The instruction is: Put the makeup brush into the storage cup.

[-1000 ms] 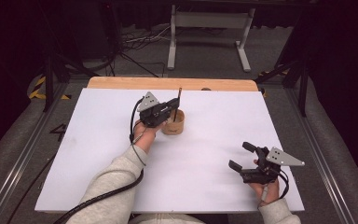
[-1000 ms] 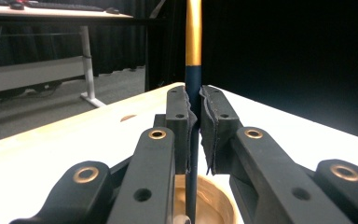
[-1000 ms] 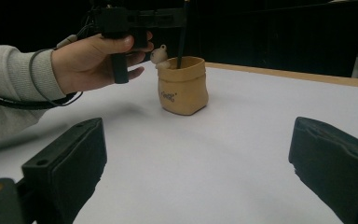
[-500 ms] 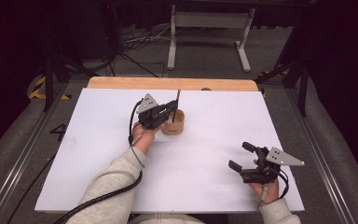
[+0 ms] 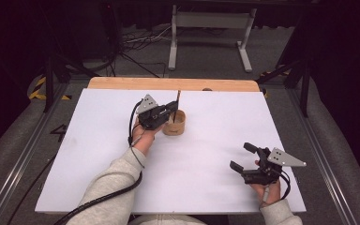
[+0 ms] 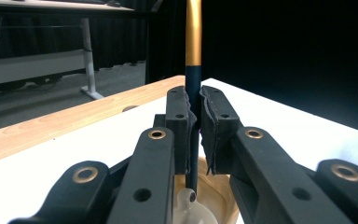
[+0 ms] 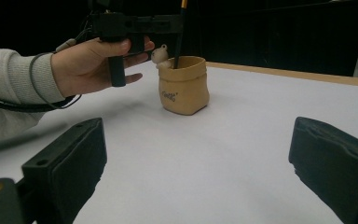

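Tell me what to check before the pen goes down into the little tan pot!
1. Left gripper clamped on the thin dark pen with the gold upper part: ok, both pads press its shaft.
2. Pen upright: ok, it stands straight in the left gripper view.
3. Pen tip over the small tan sack-shaped pot: ok, its lower end is at the pot's mouth.
4. How deep the tip sits inside: cannot tell, the rim hides it.
5. Right gripper out of the way: ok, open, apart from the pot, over the white table top.
6. Room in the pot: cannot tell; a small pale figure sits at the rim.
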Demonstrator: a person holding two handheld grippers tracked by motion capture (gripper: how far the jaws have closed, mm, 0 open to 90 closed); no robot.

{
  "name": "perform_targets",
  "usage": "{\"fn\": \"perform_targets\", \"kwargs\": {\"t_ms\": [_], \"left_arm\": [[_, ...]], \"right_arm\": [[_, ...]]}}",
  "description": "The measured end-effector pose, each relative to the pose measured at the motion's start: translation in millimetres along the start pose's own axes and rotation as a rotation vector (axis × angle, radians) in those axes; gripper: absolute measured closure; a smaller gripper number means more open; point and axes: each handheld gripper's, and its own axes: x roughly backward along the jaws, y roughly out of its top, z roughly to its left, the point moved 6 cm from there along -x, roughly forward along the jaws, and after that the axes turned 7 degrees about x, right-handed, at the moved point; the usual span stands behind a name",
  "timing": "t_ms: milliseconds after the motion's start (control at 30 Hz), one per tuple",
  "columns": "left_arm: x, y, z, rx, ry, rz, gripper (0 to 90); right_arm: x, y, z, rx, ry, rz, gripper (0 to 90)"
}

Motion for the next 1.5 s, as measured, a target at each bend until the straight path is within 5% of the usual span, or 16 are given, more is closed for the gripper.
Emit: {"fn": "perform_targets", "kwargs": {"t_ms": [500,667,900,1067,1500], "left_arm": [[3.3,-2.4,1.0,0.018,-0.017,0.011,80.2],[5.5,1.5,1.8,0.116,-0.053,0.004,50.9],[12.4,9.8,2.4,0.167,-0.099,0.007,19.6],[21.6,18.0,-3.8,0.145,-0.141,0.019,6.6],[60.3,30.8,-18.3,0.057,-0.2,0.053,3.4]], "right_arm": [[0.0,0.1,0.2,0.002,-0.001,-0.001,4.3],[-0.1,0.2,0.4,0.002,0.0,-0.001,4.4],[0.1,0.4,0.8,0.003,0.002,-0.002,4.3],[-0.2,0.4,0.6,0.003,0.002,-0.002,4.3],[-0.5,0.2,-0.4,0.005,0.0,-0.001,3.9]]}}
